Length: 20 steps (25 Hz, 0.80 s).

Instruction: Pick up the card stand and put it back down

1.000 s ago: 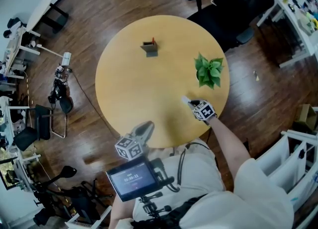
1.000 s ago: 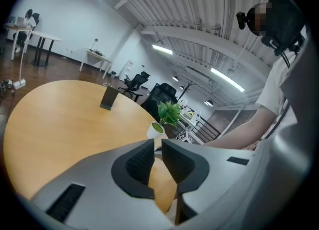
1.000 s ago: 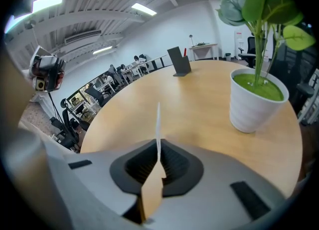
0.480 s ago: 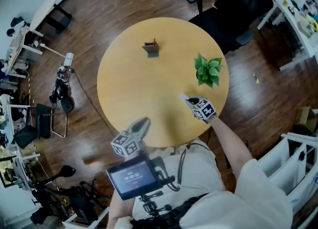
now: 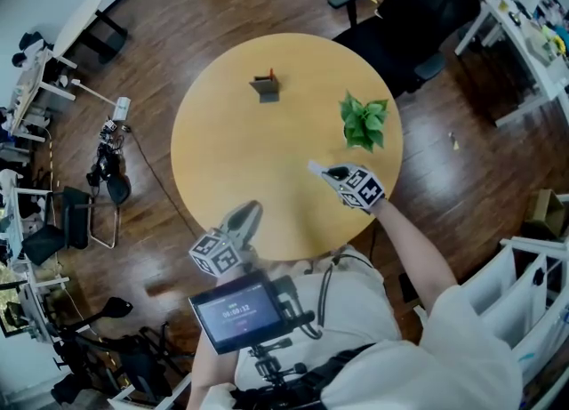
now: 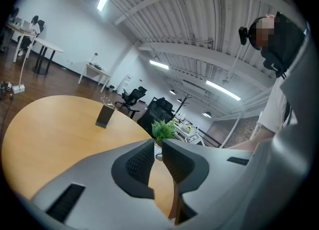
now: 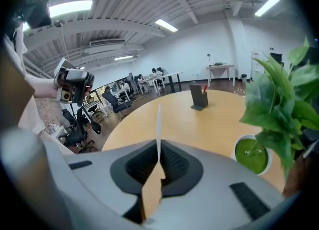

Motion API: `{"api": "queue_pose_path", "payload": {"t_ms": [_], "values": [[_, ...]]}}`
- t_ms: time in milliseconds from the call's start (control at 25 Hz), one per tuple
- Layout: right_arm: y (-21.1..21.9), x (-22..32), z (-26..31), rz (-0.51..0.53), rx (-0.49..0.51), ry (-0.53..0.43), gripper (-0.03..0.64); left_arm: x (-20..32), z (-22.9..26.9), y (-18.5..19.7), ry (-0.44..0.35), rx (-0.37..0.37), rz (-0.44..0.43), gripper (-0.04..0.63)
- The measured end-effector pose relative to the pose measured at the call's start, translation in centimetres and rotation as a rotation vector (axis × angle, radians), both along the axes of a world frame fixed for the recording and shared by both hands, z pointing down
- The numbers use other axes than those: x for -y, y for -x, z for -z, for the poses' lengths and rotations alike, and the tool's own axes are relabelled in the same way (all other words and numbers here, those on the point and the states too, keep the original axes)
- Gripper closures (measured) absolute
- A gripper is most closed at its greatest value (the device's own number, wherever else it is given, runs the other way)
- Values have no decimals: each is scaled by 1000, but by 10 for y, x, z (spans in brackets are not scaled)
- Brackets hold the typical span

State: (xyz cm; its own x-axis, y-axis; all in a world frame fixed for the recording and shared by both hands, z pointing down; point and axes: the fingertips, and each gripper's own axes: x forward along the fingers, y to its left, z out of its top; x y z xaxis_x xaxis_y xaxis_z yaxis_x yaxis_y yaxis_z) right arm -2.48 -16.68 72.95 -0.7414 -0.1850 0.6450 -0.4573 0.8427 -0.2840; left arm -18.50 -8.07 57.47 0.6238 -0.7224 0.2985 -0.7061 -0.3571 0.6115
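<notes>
Your left gripper [image 5: 248, 213] hangs over the near rim of the round, smooth wooden table [image 5: 222, 150], its ribbed grey pads barely apart with nothing between them. The card stand [image 5: 264, 87], a small dark wedge with a red tip, sits upright on the table's far side. Your right gripper [image 5: 327, 171] is clamped on a thin white card [image 5: 315, 167], just beside the leafy green plant [image 5: 363, 119].

No text can be read anywhere in the views. The small screen [image 5: 236, 313] mounted in front of the person's chest shows a pale line of characters on a dark ground, too blurred to make out
</notes>
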Motion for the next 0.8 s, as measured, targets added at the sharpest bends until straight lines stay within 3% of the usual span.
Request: {"api": "queue_pose_path", "payload": {"t_ms": [480,800], "values": [[3,-13,89,24,102,-28,589,-2,24,-6,-47,-58,12,561],[-9,-12,147,30,139,-65,591,2,50,-17,-139,-72,-12,561]]}}
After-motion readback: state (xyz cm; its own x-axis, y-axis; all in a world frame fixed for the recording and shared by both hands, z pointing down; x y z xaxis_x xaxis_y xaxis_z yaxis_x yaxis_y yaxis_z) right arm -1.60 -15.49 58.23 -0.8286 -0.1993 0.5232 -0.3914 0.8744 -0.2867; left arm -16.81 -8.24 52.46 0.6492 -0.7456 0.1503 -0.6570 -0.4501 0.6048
